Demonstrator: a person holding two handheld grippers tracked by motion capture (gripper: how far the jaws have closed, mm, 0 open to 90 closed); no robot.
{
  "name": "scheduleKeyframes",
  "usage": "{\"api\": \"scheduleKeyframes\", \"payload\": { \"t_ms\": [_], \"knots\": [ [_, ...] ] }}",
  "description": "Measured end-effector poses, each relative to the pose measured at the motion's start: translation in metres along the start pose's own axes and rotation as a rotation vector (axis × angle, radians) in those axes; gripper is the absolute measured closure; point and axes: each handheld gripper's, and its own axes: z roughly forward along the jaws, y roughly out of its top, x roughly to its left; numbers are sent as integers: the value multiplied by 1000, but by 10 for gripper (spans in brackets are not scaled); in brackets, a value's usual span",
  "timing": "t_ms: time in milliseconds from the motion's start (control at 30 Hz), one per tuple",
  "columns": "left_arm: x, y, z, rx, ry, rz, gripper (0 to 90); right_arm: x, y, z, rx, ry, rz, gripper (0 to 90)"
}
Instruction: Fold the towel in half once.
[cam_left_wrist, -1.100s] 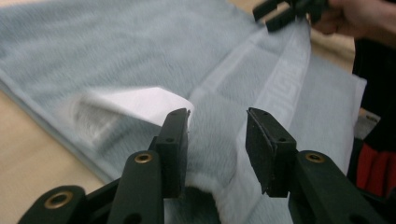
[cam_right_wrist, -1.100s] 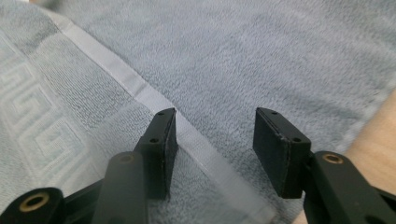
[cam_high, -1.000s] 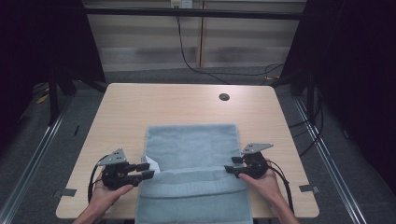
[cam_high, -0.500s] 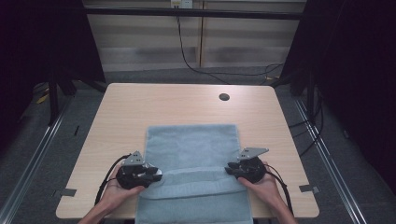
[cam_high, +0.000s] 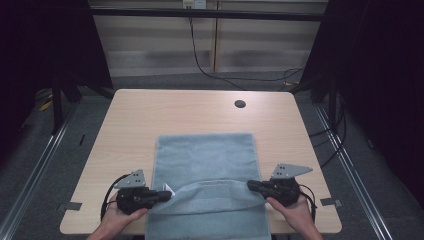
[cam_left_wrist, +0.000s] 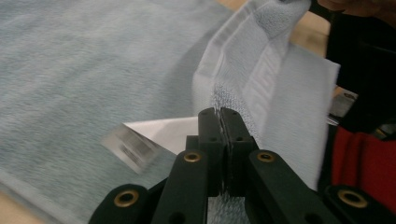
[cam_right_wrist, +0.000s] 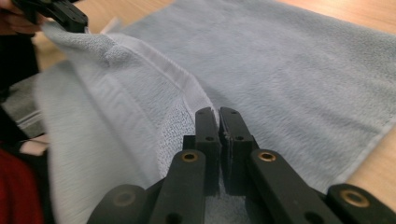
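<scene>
Pinching the near hem of the blue towel (cam_high: 205, 165) with both tongs, left gripper (cam_high: 162, 196) and right gripper (cam_high: 252, 185) just clamped on it. Looks like we're mid-fold; next we'd carry it evenly toward the far edge.

Black left gripper (cam_high: 161, 195) & right gripper (cam_high: 253, 186) w/ brass screws, grey triangular plates, black cables.
</scene>
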Motion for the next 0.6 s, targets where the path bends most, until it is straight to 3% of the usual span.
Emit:
{"api": "scheduleKeyframes", "payload": {
  "t_ms": [167, 233, 300, 433, 600],
  "knots": [
    [-23, -8, -11, -14, -51, 21, 832, 23, -18, -24, -20, 27, 5, 798],
    [-29, -4, -16, -53, -46, 23, 774, 30, -24, -31, -16, 49, 0, 743],
    [-29, 4, -20, -88, -55, 23, 694, 33, -26, -37, -19, 37, -1, 719],
    [-14, 18, -17, -88, -24, 19, 634, 22, -22, -34, -31, 18, 14, 683],
    [29, 23, 3, -44, 68, -51, 606, -7, -9, -4, -3, -17, 31, 652]
  ]
}}
